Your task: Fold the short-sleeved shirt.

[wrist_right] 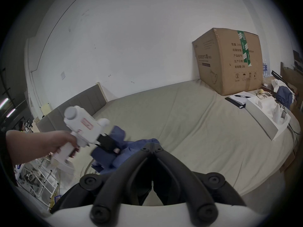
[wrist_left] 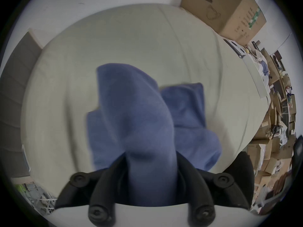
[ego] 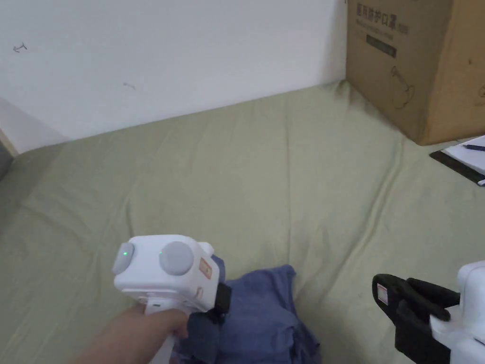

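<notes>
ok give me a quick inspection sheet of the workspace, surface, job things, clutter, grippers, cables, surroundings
Surface: bed under a green sheet, creased, mostly bare.
Job's things: blue shirt, bunched up at the near edge, not laid flat, no fold visible yet.
Clutter: cardboard box standing at the far right corner; clipboard with paper and a pen beside it; a white tray further right.
Grippers: left gripper shut on a bunch of the shirt, lifting it; right gripper shut, holding nothing, apart from the shirt.
Cables: a yellow cord on the floor by the bed, blurred.
Surroundings: white wall behind the bed; grey headboard; stacked boxes to the right.
</notes>
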`<state>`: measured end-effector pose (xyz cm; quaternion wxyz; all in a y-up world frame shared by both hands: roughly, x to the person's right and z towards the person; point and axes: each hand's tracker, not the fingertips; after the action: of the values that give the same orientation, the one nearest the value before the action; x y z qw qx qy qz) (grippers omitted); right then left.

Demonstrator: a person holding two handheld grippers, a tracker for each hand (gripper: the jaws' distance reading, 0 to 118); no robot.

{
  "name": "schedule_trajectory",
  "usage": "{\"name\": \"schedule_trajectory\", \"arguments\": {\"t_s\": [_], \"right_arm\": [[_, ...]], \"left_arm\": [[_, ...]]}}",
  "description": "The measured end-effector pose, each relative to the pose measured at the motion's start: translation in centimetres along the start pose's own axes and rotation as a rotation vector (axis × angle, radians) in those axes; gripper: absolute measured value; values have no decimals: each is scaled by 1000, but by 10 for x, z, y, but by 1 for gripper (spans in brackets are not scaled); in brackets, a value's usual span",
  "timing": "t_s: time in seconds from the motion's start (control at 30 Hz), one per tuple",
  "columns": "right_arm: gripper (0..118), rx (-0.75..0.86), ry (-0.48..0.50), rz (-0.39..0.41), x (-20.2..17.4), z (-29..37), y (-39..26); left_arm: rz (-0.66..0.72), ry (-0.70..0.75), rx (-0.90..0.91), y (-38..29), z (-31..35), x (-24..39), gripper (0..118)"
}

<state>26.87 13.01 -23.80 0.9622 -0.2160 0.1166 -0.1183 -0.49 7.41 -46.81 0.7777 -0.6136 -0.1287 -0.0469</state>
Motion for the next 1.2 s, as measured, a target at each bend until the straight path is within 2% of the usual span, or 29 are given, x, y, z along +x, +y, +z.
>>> {"name": "schedule_trajectory", "arguments": {"t_s": [0.03, 0.07, 0.1, 0.13, 0.17, 0.2, 0.23, 0.33, 0.4, 0.43, 0.47, 0.5, 0.53, 0.57, 0.63, 0.73, 0.8, 0.87, 0.93, 1.0, 1.1, 1.17, 1.2], "right_arm": [[0, -2, -8, -8, 3, 1, 0], [0, -2, -14, -17, 5, 2, -1], [0, -3, -16, -26, 8, 3, -2], [0, -6, -17, -36, 11, 4, -3], [0, -10, -19, -43, 12, 4, -4], [0, -15, -20, -49, 14, 3, -4], [0, -18, -21, -52, 16, 3, -5], [0, -20, -23, -55, 19, 2, -7], [0, -20, -21, -60, 20, 1, -8], [0, -18, -19, -63, 21, 0, -9], [0, -16, -17, -67, 21, -1, -9], [0, -17, -16, -69, 22, -2, -9], [0, -18, -16, -71, 22, -4, -9], [0, -19, -15, -73, 22, -5, -9], [0, -23, -11, -72, 22, -8, -9], [0, -29, -8, -67, 20, -10, -9], [0, -28, -4, -66, 20, -10, -9], [0, -28, -5, -62, 18, -11, -9], [0, -29, -7, -53, 17, -11, -10], [0, -22, -6, -10, 14, -9, -11], [0, -24, 12, 35, 8, -7, -11], [0, -20, 20, 36, 4, -6, -11], [0, -17, 28, 30, 2, -5, -10]], "left_arm": [[-6, -16, 13, 5, -10, 11, 31], [-1, -81, 2, 9, -17, 20, 52], [35, -210, -8, 13, -23, 28, 84], [94, -360, -22, 15, -27, 29, 103], [157, -488, -39, 15, -29, 30, 113], [208, -579, -46, 14, -29, 28, 115], [237, -611, -28, 14, -22, 25, 115], [253, -545, 75, 7, -3, 3, 115], [240, -522, 119, -1, 18, -12, 110], [225, -494, 166, -8, 30, -21, 99], [202, -439, 232, -15, 41, -28, 80], [167, -379, 279, -20, 51, -30, 45], [113, -290, 307, -26, 58, -31, 19], [74, -215, 325, -32, 61, -30, 6], [11, -107, 366, -41, 60, -24, 6], [0, -169, 315, -42, 40, -11, 5], [1, -152, 259, -38, 17, 6, 3], [24, -212, 210, -35, -7, 22, 3], [8, -177, 174, -30, -34, 46, 3], [-19, -117, 152, -30, -56, 62, 3], [21, -128, 204, -31, -57, 71, 2], [95, -275, 238, -33, -44, 63, 2], [160, -427, 256, -36, -37, 56, 2]]}}
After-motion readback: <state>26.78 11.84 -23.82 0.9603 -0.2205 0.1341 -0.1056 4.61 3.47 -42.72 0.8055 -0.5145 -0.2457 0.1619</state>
